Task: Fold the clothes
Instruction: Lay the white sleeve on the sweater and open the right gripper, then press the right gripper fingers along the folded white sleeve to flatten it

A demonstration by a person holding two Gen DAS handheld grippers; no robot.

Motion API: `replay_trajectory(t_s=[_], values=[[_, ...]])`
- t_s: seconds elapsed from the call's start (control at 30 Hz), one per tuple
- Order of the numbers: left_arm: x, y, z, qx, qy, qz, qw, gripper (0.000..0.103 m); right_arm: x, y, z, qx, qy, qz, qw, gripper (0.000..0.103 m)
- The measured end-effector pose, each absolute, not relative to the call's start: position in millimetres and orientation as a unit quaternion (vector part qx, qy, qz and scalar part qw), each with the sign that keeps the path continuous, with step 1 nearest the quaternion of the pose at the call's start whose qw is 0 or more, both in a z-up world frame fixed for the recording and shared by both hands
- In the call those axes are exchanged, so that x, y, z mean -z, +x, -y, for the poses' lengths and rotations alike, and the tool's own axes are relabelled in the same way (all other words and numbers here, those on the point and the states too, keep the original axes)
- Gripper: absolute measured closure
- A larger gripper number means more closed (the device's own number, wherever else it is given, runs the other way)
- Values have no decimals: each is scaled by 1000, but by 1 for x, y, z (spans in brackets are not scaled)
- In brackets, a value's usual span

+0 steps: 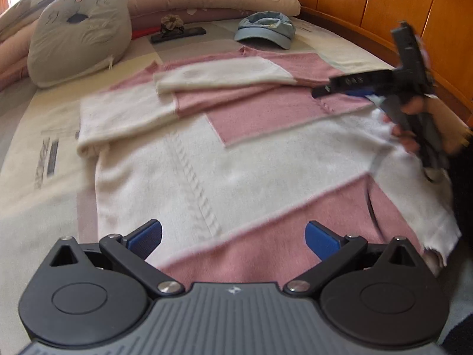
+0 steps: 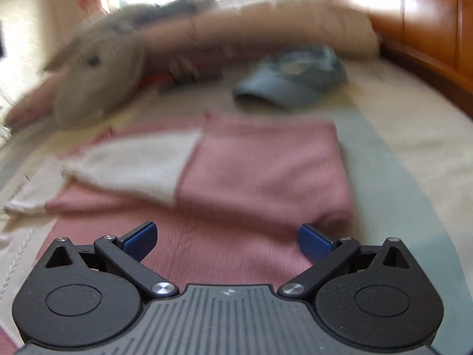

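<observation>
Pink-and-cream knit sweater is spread flat on the bed, sleeves folded in across the chest. Left gripper is held low over the hem end, blue pads spread wide, nothing gripped and no cloth touched. Right gripper is seen in its own blurred view with jaws equally wide and empty, pink knit lying between and under the pads without visible contact. From the left wrist view the right gripper is seen at the sweater's right edge, held by a hand; its jaw state cannot be told from that angle. Cream sleeve is laid across the upper pink panel. Blue cap is set beyond the collar, apart from the sweater. Grey cushion is propped at the far left, near a dark phone. Wooden headboard is seen on the right.
</observation>
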State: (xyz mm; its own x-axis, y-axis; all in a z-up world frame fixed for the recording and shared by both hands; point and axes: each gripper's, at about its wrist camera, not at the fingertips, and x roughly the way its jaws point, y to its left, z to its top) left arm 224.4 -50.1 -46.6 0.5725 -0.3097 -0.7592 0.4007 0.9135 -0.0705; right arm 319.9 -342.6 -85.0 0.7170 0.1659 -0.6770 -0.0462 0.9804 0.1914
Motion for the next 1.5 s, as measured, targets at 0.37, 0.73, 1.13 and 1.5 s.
replay_trajectory(t_s=[0.37,0.73,1.13,1.5], values=[[31,340,78,221,-7,-414,883,1,99,290,282,-119,4,-340,933,0],[66,431,98,207,-63,-407,888,1,99,291,300,-142,52,-328,932,0],[61,373,77,210,17,-437,874,1,102,289,287,-127,1,-331,935,0],[49,239,27,184,102,-451,867,1,100,289,278,-115,-29,-339,933,0]])
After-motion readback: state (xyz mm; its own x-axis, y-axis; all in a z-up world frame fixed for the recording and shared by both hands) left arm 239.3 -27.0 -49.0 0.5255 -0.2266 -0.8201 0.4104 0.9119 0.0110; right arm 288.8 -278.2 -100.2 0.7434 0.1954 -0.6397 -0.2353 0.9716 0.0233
